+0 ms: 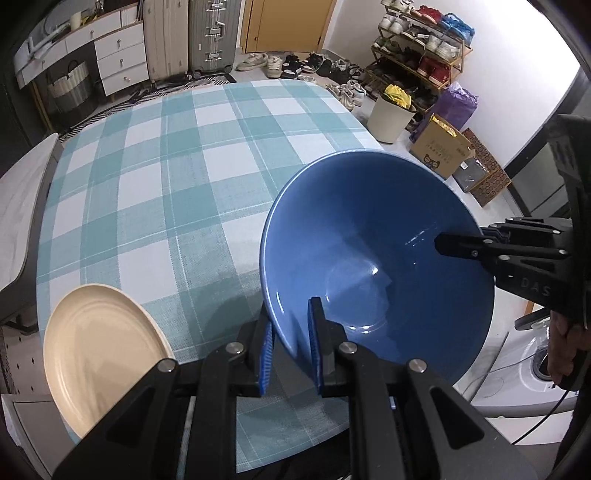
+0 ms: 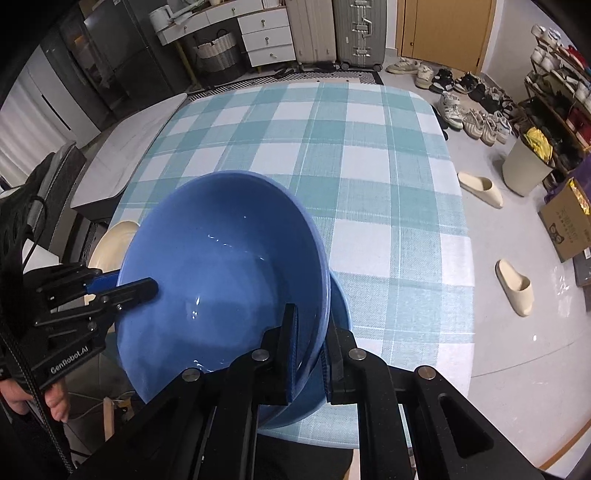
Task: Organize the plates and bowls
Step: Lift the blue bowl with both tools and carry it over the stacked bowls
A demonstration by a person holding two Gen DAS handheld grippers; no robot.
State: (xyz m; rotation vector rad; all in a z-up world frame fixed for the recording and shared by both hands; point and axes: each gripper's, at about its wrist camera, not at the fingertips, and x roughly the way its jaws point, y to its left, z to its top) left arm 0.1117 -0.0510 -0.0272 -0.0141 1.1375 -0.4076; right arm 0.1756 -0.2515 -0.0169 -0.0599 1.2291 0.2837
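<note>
A large blue bowl [image 1: 376, 258] [image 2: 221, 266] hangs tilted over the near edge of the checked table [image 1: 184, 166] [image 2: 369, 166], held from two sides. My left gripper [image 1: 291, 325] [image 2: 125, 286] is shut on its near-left rim, one pad inside and one outside. My right gripper [image 2: 312, 321] [image 1: 448, 245] is shut on the opposite rim. Directly under the held bowl a second blue bowl [image 2: 341, 302] shows as a crescent on the table. A cream plate [image 1: 103, 354] [image 2: 118, 240] lies at the table's near-left corner, partly hidden by the bowl in the right wrist view.
A grey side table [image 1: 22, 206] [image 2: 129, 147] adjoins the left edge. On the floor to the right are a cream bin [image 1: 391, 114] [image 2: 524, 166], a cardboard box [image 1: 439, 151], slippers [image 2: 513, 288] and a shoe rack [image 1: 421, 48]. Suitcases [image 2: 332, 33] stand behind.
</note>
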